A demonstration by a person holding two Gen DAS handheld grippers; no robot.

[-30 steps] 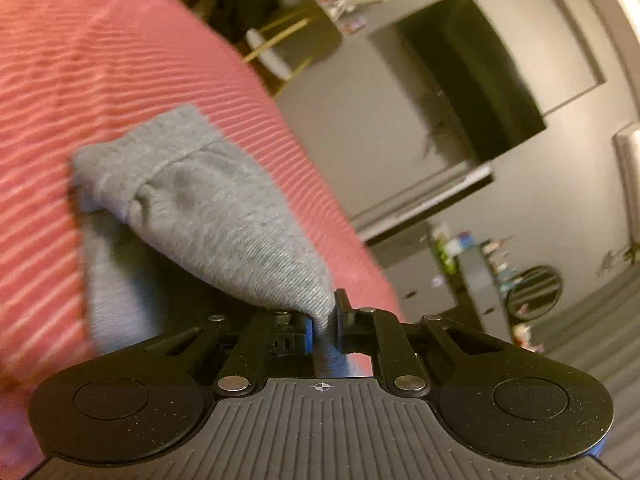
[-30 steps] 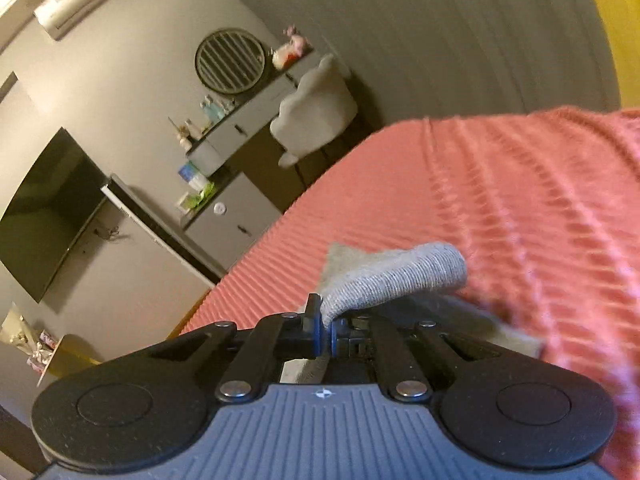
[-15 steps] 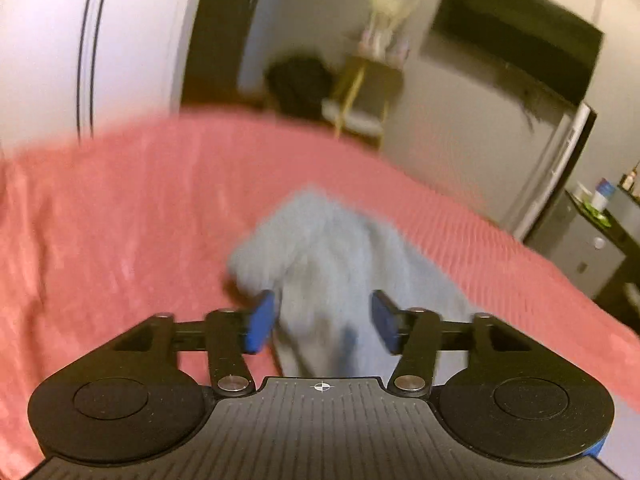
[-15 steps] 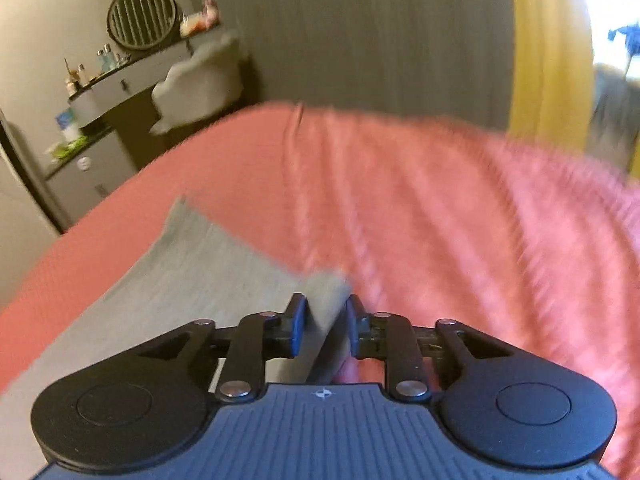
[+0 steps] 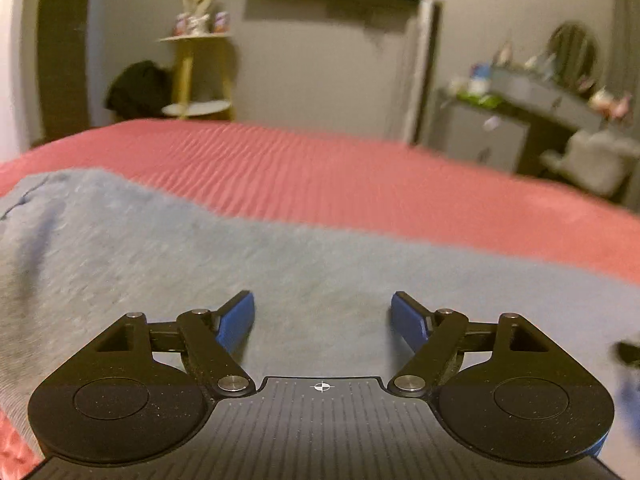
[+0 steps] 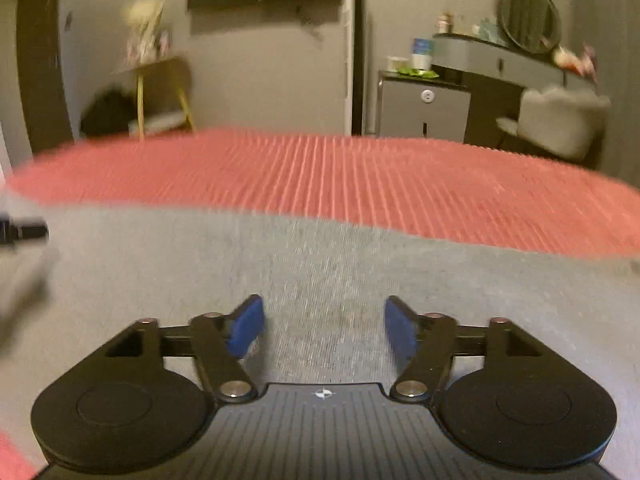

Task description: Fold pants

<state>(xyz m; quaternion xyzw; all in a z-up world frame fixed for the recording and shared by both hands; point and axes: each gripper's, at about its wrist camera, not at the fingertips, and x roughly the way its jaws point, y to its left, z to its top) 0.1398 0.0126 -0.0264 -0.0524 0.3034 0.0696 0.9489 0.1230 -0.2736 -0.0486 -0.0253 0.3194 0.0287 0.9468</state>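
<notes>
The grey pants [image 5: 200, 256] lie flat on the red ribbed bedspread [image 5: 360, 176], filling the near half of both views; they also show in the right wrist view [image 6: 320, 264]. My left gripper [image 5: 322, 316] is open and empty just above the grey cloth. My right gripper [image 6: 323, 320] is open and empty above the cloth too. A dark part of the left gripper shows at the left edge of the right wrist view [image 6: 24, 232].
The bedspread [image 6: 360, 176] stretches beyond the pants to the bed's far edge. Past it stand a yellow side table [image 5: 196, 72], a grey cabinet [image 6: 424, 108], a desk with a round mirror [image 6: 528, 16] and a grey chair [image 6: 560, 120].
Both grippers have let go of the pants and opened wide. Both have swung level, facing across the bed, and the pants now lie spread out flat.
</notes>
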